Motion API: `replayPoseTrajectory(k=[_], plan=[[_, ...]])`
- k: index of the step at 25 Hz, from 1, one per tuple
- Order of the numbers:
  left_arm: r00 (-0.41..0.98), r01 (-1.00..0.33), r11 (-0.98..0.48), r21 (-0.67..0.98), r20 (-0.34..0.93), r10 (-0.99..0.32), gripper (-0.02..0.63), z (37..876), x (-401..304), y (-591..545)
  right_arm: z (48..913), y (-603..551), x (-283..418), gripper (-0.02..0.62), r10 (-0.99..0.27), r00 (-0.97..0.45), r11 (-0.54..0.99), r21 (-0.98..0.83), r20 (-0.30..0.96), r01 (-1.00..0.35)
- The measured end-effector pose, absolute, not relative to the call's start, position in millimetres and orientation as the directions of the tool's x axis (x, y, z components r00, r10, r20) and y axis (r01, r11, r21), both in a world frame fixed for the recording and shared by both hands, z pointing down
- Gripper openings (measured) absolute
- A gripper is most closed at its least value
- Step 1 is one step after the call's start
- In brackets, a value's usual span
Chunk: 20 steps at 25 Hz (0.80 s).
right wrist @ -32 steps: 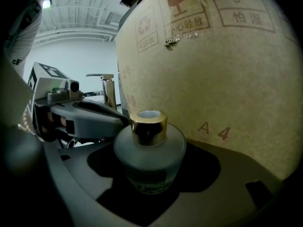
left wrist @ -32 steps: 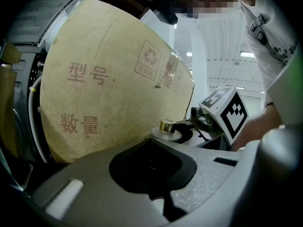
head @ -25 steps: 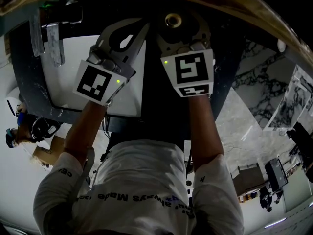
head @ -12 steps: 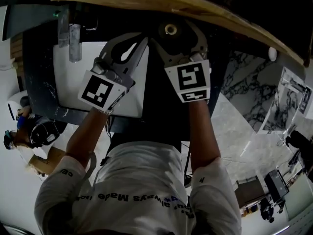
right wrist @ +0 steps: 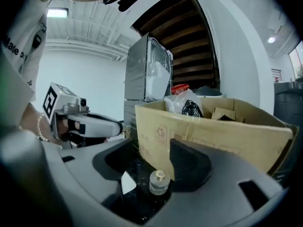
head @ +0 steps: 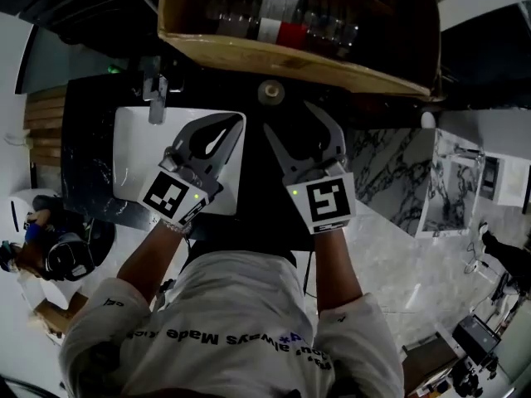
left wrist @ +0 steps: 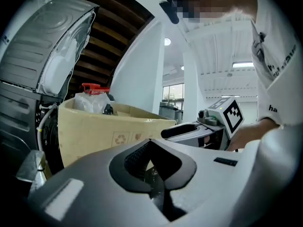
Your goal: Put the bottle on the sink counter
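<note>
A small clear bottle (head: 270, 92) with a pale cap stands upright on the dark sink counter (head: 264, 201), close in front of a cardboard box (head: 290, 56). My right gripper (head: 290, 116) sits just behind it, jaws apart and closing with nothing between the pads. The right gripper view shows the bottle (right wrist: 159, 182) low between the jaw bodies of that gripper (right wrist: 151, 148), untouched. My left gripper (head: 241, 119) is shut and empty, over the right edge of the white basin (head: 133, 152). Its tips (left wrist: 150, 143) meet in the left gripper view.
The box holds several plastic bottles and bags, with a red cap (right wrist: 180, 88) showing on top. A chrome faucet (head: 154, 96) stands at the basin's back edge. Marble surfaces (head: 390, 181) lie to the right. A grey appliance (right wrist: 147, 79) stands behind the box.
The bottle sat between the right gripper's jaws a second ago. That gripper has drawn back and the bottle stands free ahead of it. The view has shifted, showing the box's contents.
</note>
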State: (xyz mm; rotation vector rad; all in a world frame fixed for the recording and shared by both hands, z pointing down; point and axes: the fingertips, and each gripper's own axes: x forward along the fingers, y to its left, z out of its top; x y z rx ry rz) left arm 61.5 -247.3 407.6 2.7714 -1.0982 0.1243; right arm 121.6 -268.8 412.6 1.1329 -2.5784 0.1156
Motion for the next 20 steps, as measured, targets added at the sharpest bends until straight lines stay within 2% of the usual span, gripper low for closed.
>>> replayPoseTrajectory(k=[10, 20], plan=[[0.772, -0.635, -0.766, 0.096, 0.038, -0.635, 0.003, 307.2, 68.0, -186.5, 310.6, -196.2, 118.9, 0.139, -0.696, -0.682, 0.702, 0.010, 0.225, -0.712], [0.809, -0.585, -0.806, 0.087, -0.006, -0.588, 0.003, 247.7, 77.9, -126.5, 244.2, -124.4, 104.9, 0.078, -0.667, -0.725, 0.737, 0.008, 0.171, -0.676]])
